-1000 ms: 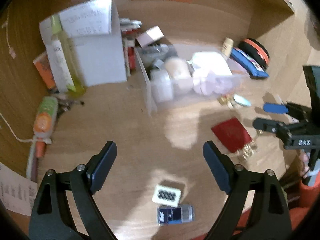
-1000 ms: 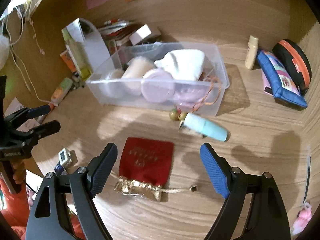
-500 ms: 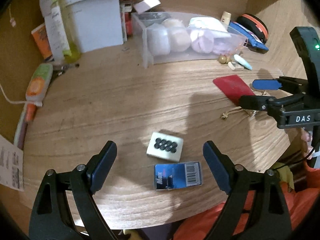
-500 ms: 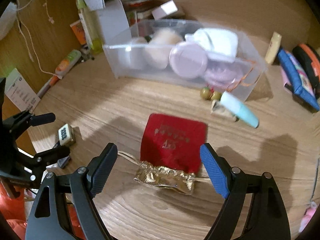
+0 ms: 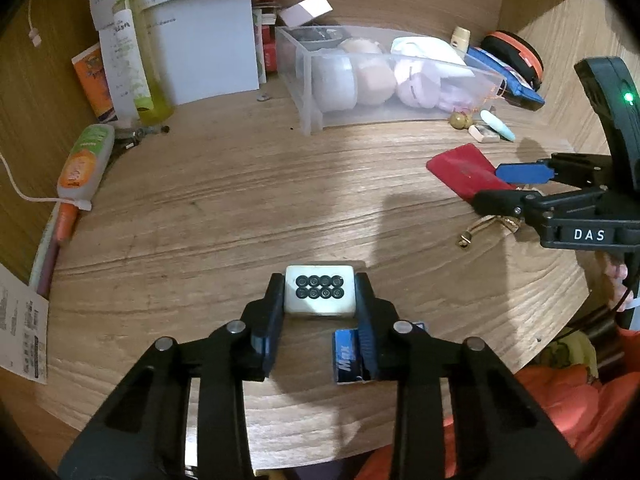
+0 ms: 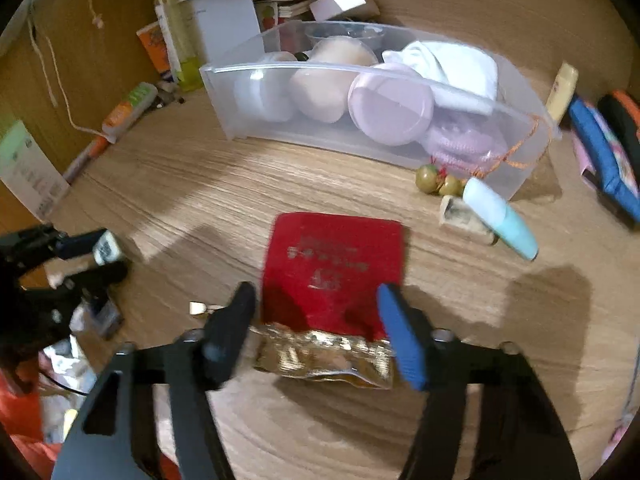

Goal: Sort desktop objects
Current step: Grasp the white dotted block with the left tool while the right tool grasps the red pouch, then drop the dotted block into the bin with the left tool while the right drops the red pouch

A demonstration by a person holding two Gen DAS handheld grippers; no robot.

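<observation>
My left gripper (image 5: 320, 300) is shut on a white mahjong tile (image 5: 319, 290) with black circles, near the desk's front edge; the tile also shows in the right wrist view (image 6: 105, 249). A blue card (image 5: 348, 356) lies under its right finger. My right gripper (image 6: 318, 312) has its jaws narrowed around the gold-trimmed end of a red drawstring pouch (image 6: 334, 268); contact is unclear. The pouch also shows in the left wrist view (image 5: 460, 168). A clear plastic bin (image 6: 376, 148) with round cases and white cloth stands behind.
A light-blue tube (image 6: 500, 220), green beads (image 6: 436, 182) and a small stamp (image 6: 466, 220) lie by the bin. A blue pouch (image 6: 608, 168) lies right. Bottles (image 5: 136, 64), papers (image 5: 208, 40) and an orange tube (image 5: 82, 164) crowd the back left.
My left gripper has moved down and closed on the mahjong tile. My right gripper has moved onto the red pouch and its jaws have narrowed around the gold end.
</observation>
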